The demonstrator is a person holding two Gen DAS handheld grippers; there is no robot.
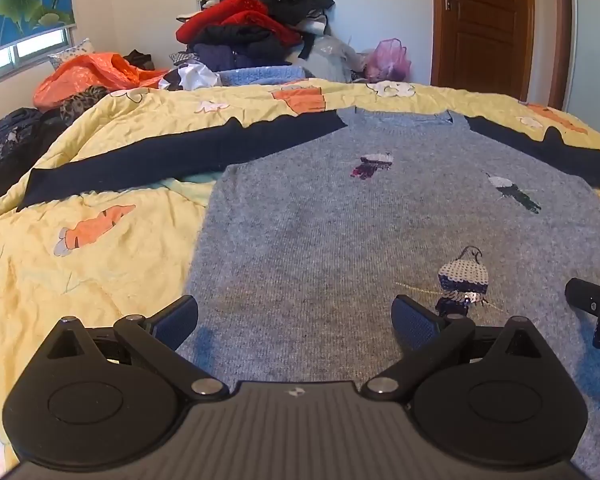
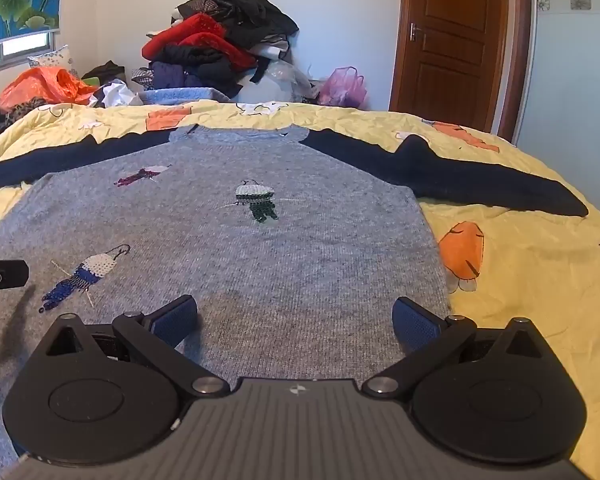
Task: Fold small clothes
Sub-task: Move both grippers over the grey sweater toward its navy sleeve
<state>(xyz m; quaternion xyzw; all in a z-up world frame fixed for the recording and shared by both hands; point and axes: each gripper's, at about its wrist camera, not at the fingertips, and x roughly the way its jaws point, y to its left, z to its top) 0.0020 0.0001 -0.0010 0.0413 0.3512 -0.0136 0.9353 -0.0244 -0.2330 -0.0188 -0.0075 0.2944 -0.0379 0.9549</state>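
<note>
Sweater (image 1: 340, 232), grey with navy sleeves, lies flat and unfolded on the yellow quilt (image 1: 100, 264); folding seems not yet begun. Left gripper (image 1: 296, 320) and right gripper (image 2: 296, 318) hover spread over its hem, empty. Next, probably pinch a sleeve (image 2: 460, 172) and fold it inward
</note>
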